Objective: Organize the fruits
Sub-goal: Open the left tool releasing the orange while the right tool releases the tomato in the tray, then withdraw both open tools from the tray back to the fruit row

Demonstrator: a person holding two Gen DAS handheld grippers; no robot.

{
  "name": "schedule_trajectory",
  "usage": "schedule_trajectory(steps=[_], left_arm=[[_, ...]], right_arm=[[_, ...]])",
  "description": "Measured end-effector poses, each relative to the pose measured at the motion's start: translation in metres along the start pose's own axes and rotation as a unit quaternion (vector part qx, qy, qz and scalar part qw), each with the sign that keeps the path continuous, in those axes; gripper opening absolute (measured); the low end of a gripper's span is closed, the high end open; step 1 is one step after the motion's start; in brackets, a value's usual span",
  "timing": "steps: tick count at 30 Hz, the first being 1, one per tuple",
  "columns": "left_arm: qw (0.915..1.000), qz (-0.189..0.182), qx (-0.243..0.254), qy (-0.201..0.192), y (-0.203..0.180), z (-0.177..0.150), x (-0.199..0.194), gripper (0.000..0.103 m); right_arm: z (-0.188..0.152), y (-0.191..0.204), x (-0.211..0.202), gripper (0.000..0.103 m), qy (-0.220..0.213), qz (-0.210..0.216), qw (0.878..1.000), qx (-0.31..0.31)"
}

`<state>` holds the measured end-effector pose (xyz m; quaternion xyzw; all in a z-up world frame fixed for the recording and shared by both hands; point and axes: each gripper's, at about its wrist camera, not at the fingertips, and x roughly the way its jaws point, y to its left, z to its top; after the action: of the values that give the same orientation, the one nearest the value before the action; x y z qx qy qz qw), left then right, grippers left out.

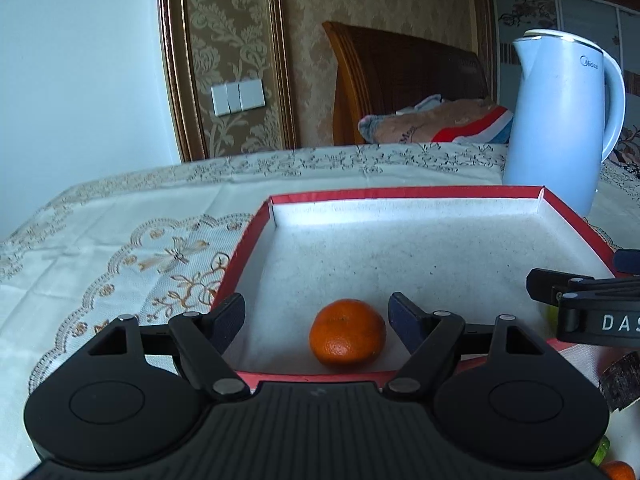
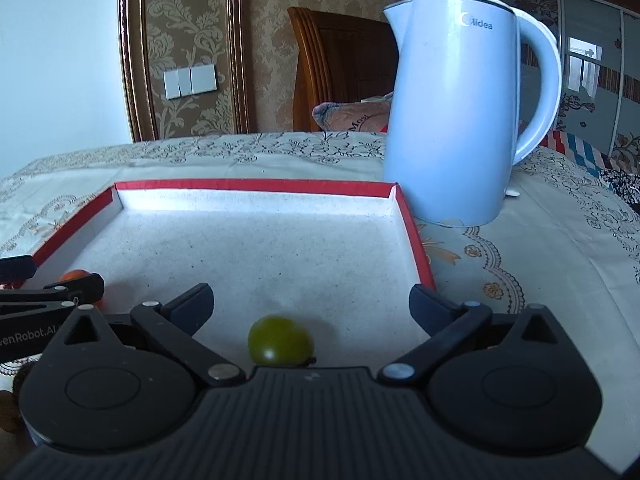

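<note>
A shallow red-rimmed tray (image 1: 244,248) with a white floor lies on the tablecloth. In the left wrist view an orange mandarin (image 1: 347,332) rests on the tray floor near the front rim, between the fingers of my left gripper (image 1: 316,316). The gripper is open and neither pad touches the fruit. In the right wrist view a small green fruit (image 2: 280,340) lies on the tray (image 2: 416,240) floor between the widely spread fingers of my right gripper (image 2: 310,298), free of both pads. The mandarin (image 2: 74,275) peeks out behind the left gripper's finger (image 2: 80,284).
A pale blue electric kettle (image 1: 560,120) (image 2: 452,120) stands just behind the tray's far right corner. More fruit lies outside the tray at the lower right of the left wrist view: an orange one (image 1: 618,472), a green one (image 1: 600,450) and a dark brown piece (image 1: 622,380). A bed stands behind the table.
</note>
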<state>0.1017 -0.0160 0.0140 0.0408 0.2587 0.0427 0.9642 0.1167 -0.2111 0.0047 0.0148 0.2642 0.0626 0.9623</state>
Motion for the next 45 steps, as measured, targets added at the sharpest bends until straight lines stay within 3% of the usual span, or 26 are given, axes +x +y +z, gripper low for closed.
schedule_trajectory(steps=[20, 36, 43, 45], left_arm=[[0.9988, -0.010, -0.048, -0.007, 0.028, -0.023, -0.044, 0.084], [0.9991, 0.000, 0.025, -0.035, 0.012, -0.047, -0.076, 0.084], [0.9995, -0.012, 0.027, -0.011, 0.024, -0.061, -0.082, 0.084], [0.9993, -0.034, 0.009, 0.008, 0.031, -0.063, -0.079, 0.084]], right_arm=[[-0.022, -0.010, -0.038, 0.103, -0.024, 0.017, 0.999, 0.035], [-0.041, -0.016, -0.057, 0.103, -0.010, 0.038, 0.998, 0.048], [-0.041, -0.017, -0.057, 0.103, -0.008, 0.036, 0.998, 0.049], [-0.041, -0.016, -0.057, 0.103, -0.008, 0.035, 0.998, 0.048]])
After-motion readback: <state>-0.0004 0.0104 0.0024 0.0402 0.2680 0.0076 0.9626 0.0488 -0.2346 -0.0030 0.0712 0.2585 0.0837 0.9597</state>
